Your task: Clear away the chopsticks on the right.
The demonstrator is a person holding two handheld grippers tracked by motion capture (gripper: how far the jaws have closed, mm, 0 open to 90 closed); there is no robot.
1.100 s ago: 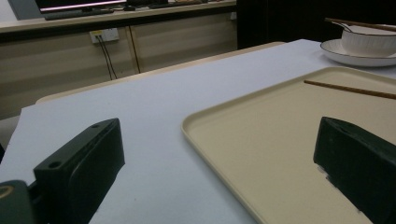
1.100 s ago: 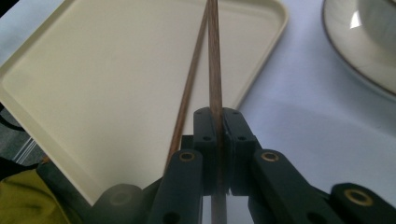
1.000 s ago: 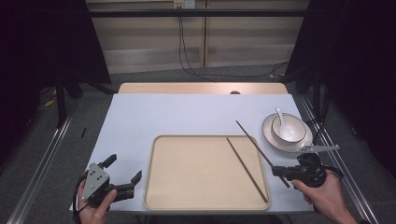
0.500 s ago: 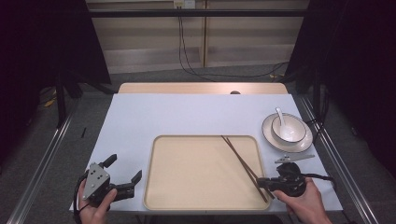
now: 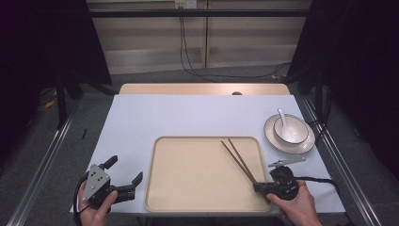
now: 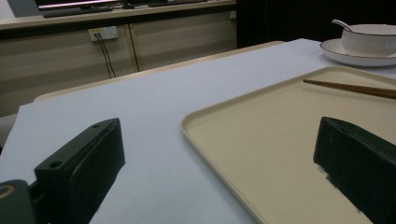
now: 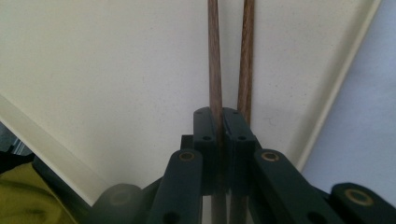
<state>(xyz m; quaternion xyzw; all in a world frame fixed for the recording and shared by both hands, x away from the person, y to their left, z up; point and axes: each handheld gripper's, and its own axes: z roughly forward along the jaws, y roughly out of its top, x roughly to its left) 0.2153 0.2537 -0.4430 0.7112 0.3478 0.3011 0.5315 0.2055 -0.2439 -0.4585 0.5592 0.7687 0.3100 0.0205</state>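
Tray (image 5: pixel 197 183) plain beige, no pattern. Chopsticks (image 5: pixel 240 160) dark brown wood. Tabletop (image 5: pixel 188 117) pale blue-white, wood edge at far side. Bowl (image 5: pixel 291 129) and saucer (image 5: pixel 277 139) far right white with thin dark rim line; spoon (image 5: pixel 282 115) white. Gripper jaws black.

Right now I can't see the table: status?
Right gripper shut on chopsticks over tray. Left gripper open, empty, beside tray. Nothing in the way.
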